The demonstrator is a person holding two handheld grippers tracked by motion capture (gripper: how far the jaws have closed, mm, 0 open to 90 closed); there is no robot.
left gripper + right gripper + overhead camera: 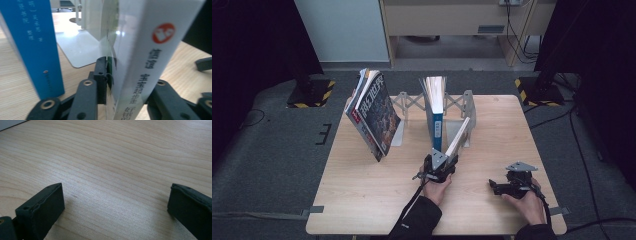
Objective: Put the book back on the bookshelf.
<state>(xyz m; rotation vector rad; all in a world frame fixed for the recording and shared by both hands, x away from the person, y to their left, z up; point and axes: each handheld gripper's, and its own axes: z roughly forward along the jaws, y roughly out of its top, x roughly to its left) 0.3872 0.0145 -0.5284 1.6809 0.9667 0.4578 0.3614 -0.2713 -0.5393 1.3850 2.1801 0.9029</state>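
Two claws: left claw (447, 161) grips white book (458, 136); right claw (493, 186) agape.

Table (112, 157): pale wood, fine straight grain, smooth matt finish. White book (140, 62): glossy cover catching light, paper pages. Blue book (35, 45): matt blue spine. Bookend rack (80, 50): grey-white metal, smooth satin sheen. Fingers (42, 207) of the right gripper: matt black plastic, slightly rough-edged.

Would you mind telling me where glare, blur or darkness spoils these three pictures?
Left gripper view: glare on the white book cover, and its spine lettering blurs near the lens. High view: both upper corners are dark. Right gripper view: evenly lit table, slightly soft with distance.
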